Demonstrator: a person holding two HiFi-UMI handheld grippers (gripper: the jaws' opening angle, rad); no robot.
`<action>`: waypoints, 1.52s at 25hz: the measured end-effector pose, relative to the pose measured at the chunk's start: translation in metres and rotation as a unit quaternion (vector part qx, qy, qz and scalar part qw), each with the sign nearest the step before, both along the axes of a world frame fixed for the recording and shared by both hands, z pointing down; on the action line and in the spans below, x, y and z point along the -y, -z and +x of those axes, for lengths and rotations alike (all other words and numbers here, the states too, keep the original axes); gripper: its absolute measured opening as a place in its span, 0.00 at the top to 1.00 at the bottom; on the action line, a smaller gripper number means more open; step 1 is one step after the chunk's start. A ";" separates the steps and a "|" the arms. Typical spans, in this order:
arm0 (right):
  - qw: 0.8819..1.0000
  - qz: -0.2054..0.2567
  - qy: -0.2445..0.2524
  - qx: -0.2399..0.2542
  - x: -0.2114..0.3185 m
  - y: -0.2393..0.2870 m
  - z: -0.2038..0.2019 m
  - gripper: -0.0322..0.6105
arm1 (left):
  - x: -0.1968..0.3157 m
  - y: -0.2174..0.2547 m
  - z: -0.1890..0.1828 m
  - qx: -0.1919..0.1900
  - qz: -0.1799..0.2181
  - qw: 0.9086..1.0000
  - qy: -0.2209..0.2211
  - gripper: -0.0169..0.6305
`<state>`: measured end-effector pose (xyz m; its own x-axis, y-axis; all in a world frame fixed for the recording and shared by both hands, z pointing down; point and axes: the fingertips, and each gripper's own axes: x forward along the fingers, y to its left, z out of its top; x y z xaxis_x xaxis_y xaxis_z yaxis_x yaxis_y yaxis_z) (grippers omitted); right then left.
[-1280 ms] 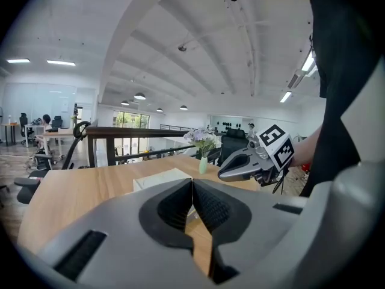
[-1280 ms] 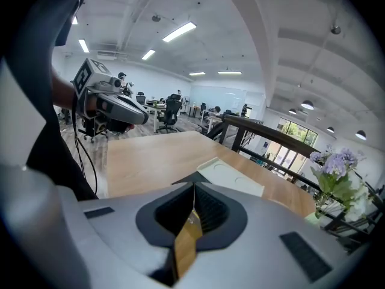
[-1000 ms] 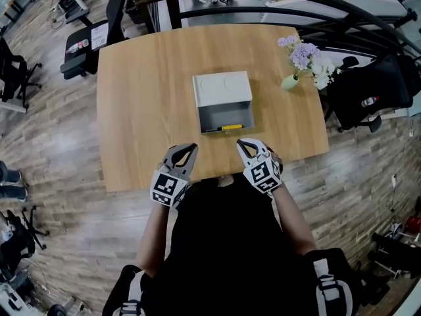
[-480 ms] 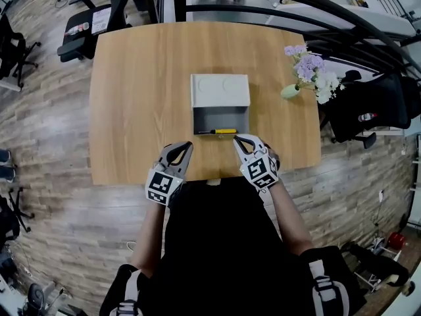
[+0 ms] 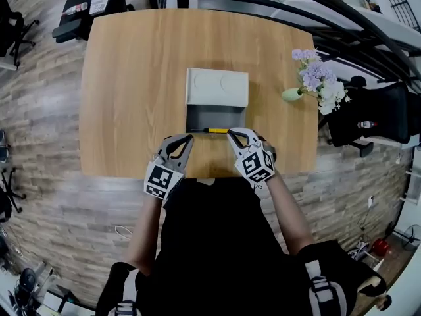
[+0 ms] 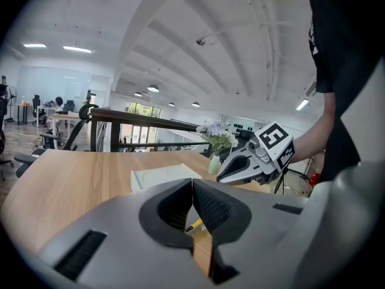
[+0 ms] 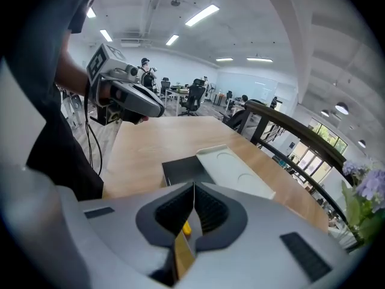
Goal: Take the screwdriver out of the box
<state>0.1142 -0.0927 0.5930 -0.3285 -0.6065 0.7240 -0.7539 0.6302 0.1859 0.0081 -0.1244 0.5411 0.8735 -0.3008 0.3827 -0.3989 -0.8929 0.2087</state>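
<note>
Lying along box (image 5: pixel 217 88) front edge, screwdriver (image 5: pixel 214 130) just beyond left gripper (image 5: pixel 189 137), right gripper (image 5: pixel 230 133); both jaws closed, empty.

I've got my left gripper (image 5: pixel 186 138) and right gripper (image 5: pixel 231 133) side by side, near each other but apart, just ahead of my chest, tips pointing forward and tilted downward. Both pairs of jaws are pressed together, pad against pad. My bare forearms (image 5: pixel 287 210) angle inward from the elbows

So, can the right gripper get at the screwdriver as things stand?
Probably yes: the screwdriver lies uncovered in the open box just ahead of the right gripper, though its shut jaws must open first.
</note>
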 end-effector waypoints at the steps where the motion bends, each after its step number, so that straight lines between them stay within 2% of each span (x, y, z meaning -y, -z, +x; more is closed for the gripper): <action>1: 1.000 -0.004 0.005 0.004 0.002 -0.002 0.001 0.91 | 0.001 -0.002 0.002 0.002 -0.002 1.000 0.002 0.94; 11: 0.995 -0.060 0.083 0.006 0.012 -0.042 -0.003 0.91 | 0.003 -0.021 0.003 0.016 -0.027 0.999 0.032 0.94; 19: 0.983 -0.119 0.140 -0.024 0.006 -0.082 -0.002 0.90 | -0.001 -0.029 -0.005 0.025 -0.038 0.998 0.052 0.94; 27: 0.956 -0.196 0.212 -0.053 -0.001 -0.117 0.005 0.90 | -0.002 -0.034 -0.012 0.030 -0.039 0.996 0.069 0.94; 33: 0.935 -0.248 0.245 -0.062 -0.003 -0.133 0.004 0.90 | -0.002 -0.036 -0.015 0.028 -0.043 0.996 0.078 0.94; 38: 0.923 -0.275 0.263 -0.054 -0.002 -0.139 -0.003 0.89 | 0.001 -0.037 -0.018 0.026 -0.041 0.995 0.084 0.94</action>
